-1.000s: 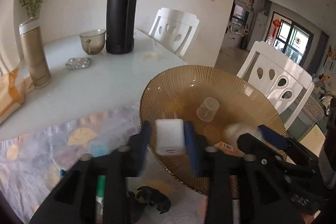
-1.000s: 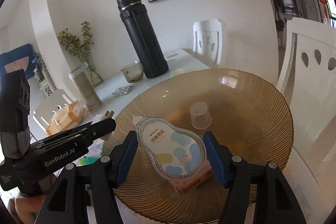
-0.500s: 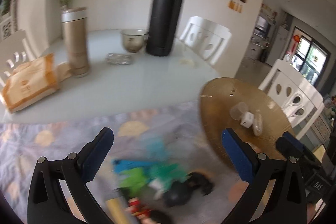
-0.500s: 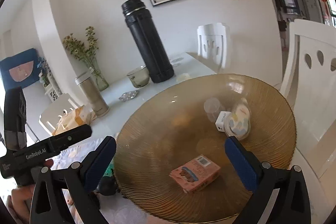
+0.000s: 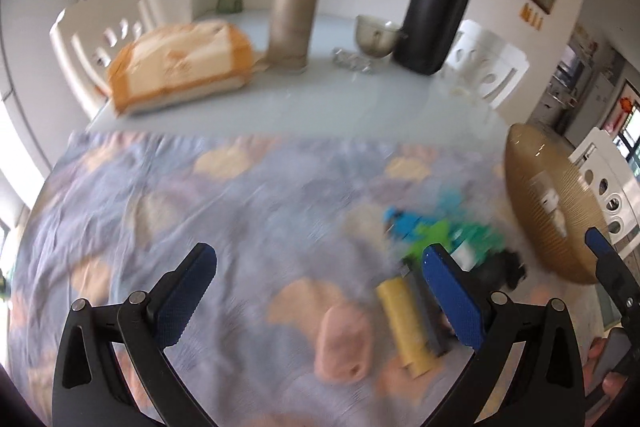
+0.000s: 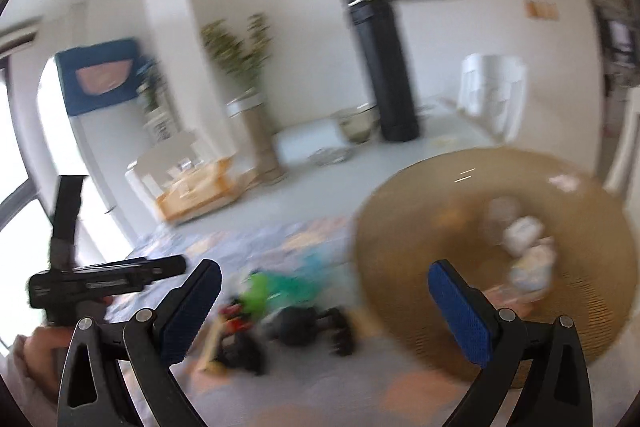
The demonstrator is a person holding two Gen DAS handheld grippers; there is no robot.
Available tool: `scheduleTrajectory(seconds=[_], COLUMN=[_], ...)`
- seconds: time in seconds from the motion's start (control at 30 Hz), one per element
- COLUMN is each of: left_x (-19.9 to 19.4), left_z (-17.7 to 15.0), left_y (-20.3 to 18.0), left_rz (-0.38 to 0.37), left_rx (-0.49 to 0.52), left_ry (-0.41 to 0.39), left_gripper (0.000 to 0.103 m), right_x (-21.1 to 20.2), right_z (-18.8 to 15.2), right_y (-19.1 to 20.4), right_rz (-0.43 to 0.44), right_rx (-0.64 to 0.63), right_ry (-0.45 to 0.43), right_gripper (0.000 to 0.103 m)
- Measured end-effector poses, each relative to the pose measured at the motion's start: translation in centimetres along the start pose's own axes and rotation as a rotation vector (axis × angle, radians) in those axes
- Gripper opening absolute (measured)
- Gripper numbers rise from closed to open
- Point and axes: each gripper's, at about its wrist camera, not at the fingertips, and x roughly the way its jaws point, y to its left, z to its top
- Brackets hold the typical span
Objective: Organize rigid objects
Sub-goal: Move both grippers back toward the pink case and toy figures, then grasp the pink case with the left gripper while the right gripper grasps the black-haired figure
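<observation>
1. Clutter of small rigid toys [image 5: 436,239], green, blue, black and yellow, lies blurred on the patterned cloth [image 5: 200,219] covering the bench, just beside the ribbed amber glass bowl [image 6: 580,311], which holds a few pale items.
2. Left claw [image 5: 320,291] tilts down over the cloth, its blue pads having just spread wide with nothing between them. Right claw [image 6: 324,307] has likewise just opened and is empty, hovering near the bowl's rim.
3. Only the right view shows the hand [image 6: 38,347] gripping the left tool.
</observation>
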Motion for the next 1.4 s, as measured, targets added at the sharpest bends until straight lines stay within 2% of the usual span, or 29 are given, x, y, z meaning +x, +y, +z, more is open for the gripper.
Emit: scheduleTrajectory(seconds=[0.13,0.23,0.33,0.43,0.5,0.57,0.67,0.8,1.07,1.2,1.23,1.27,1.3,1.4], left_x=[0.5,0.8,0.7,0.9,1.1,1.4,1.8,1.7,1.8,1.8,1.8,1.8,1.8,1.8], left_z=[-2.1,-3.7,-4.6,-5.5,-5.8,-5.8,-5.9,-5.9,-5.9,-5.9,-5.9,-5.9,-5.9,-5.9], left_y=[1.4,2.2,1.7,0.9,0.4,-0.3,-0.9,-0.7,-0.9,-0.9,-0.9,-0.9,-0.9,-0.9], left_rz=[-0.019,-0.041,-0.032,0.034,0.076,0.105,0.149,0.148,0.155,0.155,0.155,0.155,0.155,0.155], left_rx=[-0.032,-0.072,-0.040,0.013,0.043,0.083,0.122,0.117,0.111,0.112,0.112,0.112,0.112,0.112], left_ry=[0.047,0.070,0.068,0.064,0.058,0.066,0.084,0.086,0.085,0.085,0.085,0.086,0.085,0.085], left_gripper=[0.102,0.102,0.102,0.102,0.103,0.103,0.103,0.103,0.103,0.103,0.103,0.103,0.103,0.103], right_x=[2.2,4.1,5.6,6.8,7.8,8.2,8.6,8.5,9.2,9.3,9.3,9.3,9.5,9.5], right_z=[-1.3,-2.3,-3.2,-3.8,-4.3,-4.6,-4.6,-4.5,-4.7,-4.7,-4.7,-4.8,-4.9,-5.0], right_y=[2.4,3.2,3.2,3.2,3.0,2.5,1.4,0.8,3.0,3.3,3.4,3.6,4.0,4.3], right_rz=[0.072,0.137,0.163,0.129,0.102,0.096,0.094,0.088,-0.027,-0.049,-0.032,-0.011,-0.005,-0.017], right_rx=[-0.052,-0.042,-0.019,-0.036,-0.041,-0.026,0.031,0.058,-0.066,-0.093,-0.100,-0.108,-0.123,-0.139], right_ry=[0.090,0.171,0.226,0.252,0.279,0.313,0.326,0.323,0.356,0.355,0.357,0.362,0.369,0.366], right_gripper=[0.103,0.103,0.103,0.100,0.095,0.085,0.084,0.079,0.078,0.069,0.057,0.039,0.032,0.032])
